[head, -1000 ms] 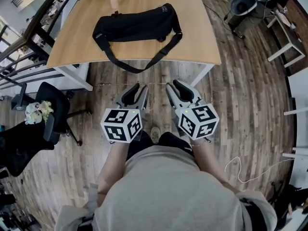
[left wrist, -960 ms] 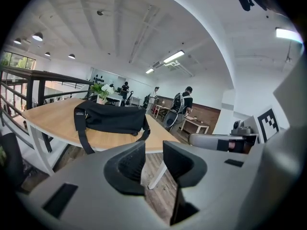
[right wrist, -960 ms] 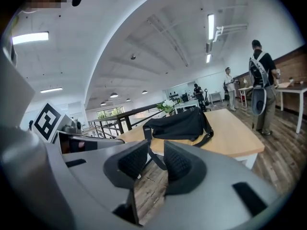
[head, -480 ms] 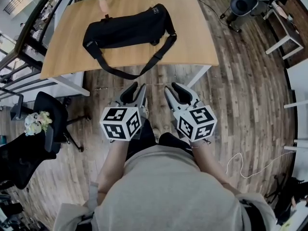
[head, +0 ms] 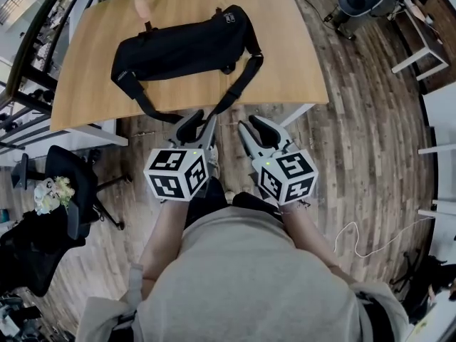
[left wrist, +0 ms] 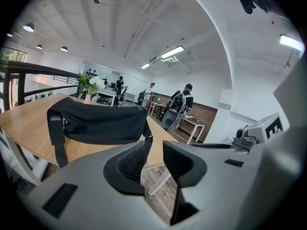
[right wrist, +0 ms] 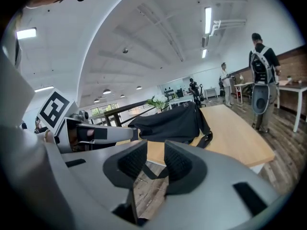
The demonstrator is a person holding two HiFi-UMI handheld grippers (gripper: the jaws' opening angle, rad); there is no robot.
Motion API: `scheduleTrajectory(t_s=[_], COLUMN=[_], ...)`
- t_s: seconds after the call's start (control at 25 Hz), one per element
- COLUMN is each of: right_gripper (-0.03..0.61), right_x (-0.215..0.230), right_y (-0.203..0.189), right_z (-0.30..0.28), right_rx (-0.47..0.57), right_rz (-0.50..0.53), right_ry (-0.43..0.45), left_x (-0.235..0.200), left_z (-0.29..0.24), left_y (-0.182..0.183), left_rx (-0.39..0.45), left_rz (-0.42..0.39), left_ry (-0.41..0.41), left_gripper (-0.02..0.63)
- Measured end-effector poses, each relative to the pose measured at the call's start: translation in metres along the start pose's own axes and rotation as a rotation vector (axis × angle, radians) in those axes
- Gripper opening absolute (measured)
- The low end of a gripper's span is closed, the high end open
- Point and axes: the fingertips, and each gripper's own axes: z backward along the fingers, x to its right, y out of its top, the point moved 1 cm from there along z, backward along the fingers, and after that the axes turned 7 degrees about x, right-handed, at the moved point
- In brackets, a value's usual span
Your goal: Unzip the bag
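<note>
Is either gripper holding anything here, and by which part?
Nothing. The left gripper and right gripper are open and empty; the bag lies on the table ahead.

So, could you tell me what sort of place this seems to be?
Probably an open-plan office: a wooden desk holding a black bag, an office chair beside it, and strip lights overhead.

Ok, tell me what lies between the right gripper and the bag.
Only the shoulder strap, drooping over the edge of the wooden table; the head view shows it.
</note>
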Motion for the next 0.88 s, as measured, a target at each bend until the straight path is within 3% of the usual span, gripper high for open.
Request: scheduleTrajectory(t_s=[0.44, 0.88], right_gripper=[0.117, 0.127], right_x=[0.042, 0.087], right_y=[0.048, 0.087], right_z=[-0.107, -0.18], right_rx=[0.021, 0.051], right_rz=[0.018, 0.021], right_ry=[-0.034, -0.133], left_x=[-0.069, -0.109], left_z=[-0.096, -0.177], left_y=[0.044, 0.081], left_rx=[-0.015, -0.03], left_rz=[0.004, -0.006], left_ry=[-0.031, -0.12], left_gripper=[0.112, 0.112])
